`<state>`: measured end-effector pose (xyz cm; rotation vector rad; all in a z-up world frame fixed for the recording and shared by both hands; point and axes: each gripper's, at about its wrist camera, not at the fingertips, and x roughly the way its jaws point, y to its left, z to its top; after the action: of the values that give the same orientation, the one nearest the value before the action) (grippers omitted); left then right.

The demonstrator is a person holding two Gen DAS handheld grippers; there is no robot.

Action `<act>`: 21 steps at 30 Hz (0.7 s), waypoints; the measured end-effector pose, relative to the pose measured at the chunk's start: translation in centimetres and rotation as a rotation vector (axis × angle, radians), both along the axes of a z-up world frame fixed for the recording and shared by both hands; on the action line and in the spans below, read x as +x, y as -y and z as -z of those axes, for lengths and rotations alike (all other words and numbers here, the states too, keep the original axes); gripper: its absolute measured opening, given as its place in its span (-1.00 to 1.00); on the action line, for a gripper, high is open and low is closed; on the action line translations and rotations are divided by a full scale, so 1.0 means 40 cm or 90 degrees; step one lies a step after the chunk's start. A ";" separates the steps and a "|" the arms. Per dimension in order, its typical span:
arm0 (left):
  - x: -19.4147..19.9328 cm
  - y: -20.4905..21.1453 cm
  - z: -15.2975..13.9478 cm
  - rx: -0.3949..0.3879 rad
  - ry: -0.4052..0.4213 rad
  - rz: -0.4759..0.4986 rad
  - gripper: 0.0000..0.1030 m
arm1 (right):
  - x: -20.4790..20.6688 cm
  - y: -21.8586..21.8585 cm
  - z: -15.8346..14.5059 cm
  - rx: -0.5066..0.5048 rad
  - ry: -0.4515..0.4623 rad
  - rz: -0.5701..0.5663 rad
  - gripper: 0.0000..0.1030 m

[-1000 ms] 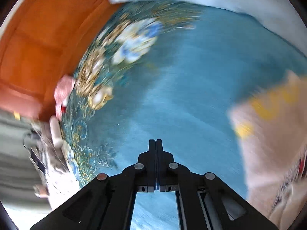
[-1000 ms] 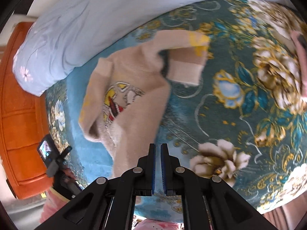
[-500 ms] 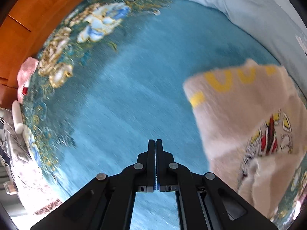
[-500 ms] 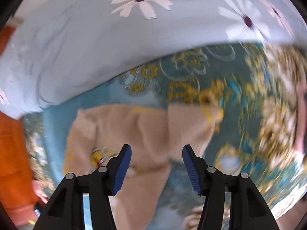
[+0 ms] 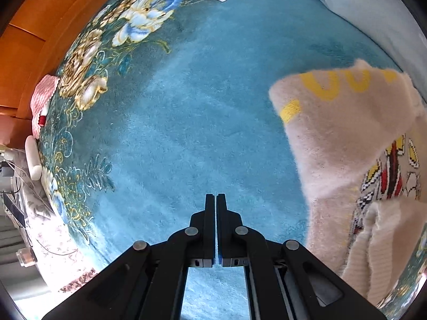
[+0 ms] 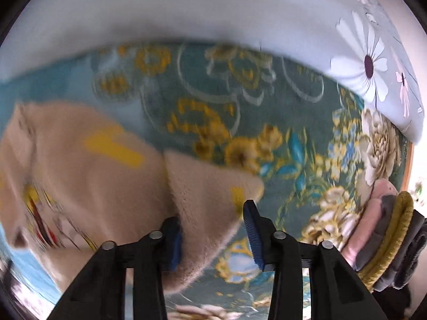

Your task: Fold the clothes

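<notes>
A fuzzy beige sweater (image 5: pixel 347 144) with yellow marks and a cartoon print lies on the teal floral blanket (image 5: pixel 186 122), at the right of the left wrist view. My left gripper (image 5: pixel 215 200) is shut and empty, above bare blanket to the sweater's left. In the right wrist view the sweater (image 6: pixel 88 176) fills the lower left. My right gripper (image 6: pixel 213 213) is open, and a folded sleeve (image 6: pixel 210 194) with a yellow mark lies between its blue-padded fingers.
A pale blue daisy-print pillow or duvet (image 6: pixel 368 61) lies along the far side of the bed. A stack of folded clothes (image 6: pixel 387 234) sits at the right. An orange wooden bed frame (image 5: pixel 24 53) and a cluttered bedside (image 5: pixel 32 213) are at the left.
My right gripper has opened and dropped down close over the folded sleeve. My left gripper stayed shut, and its view swung so the sweater shows larger at the right.
</notes>
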<state>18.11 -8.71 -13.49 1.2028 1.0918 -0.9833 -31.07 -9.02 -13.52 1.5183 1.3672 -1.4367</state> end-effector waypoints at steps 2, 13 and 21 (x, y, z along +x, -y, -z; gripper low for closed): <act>-0.020 0.004 -0.008 -0.005 -0.006 0.015 -1.00 | -0.002 -0.041 -0.002 -0.002 0.003 0.020 -0.52; -0.036 0.000 -0.065 -0.031 -0.030 0.030 -1.00 | -0.035 -0.124 -0.333 -0.305 0.120 0.202 -0.80; -0.008 -0.033 -0.074 -0.021 -0.051 0.013 -1.00 | -0.170 -0.423 -0.184 -0.361 0.262 0.601 -0.80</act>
<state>17.81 -7.41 -10.53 1.1585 1.1239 -1.0686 -37.87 7.92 -6.17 1.9689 -0.0861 -1.6723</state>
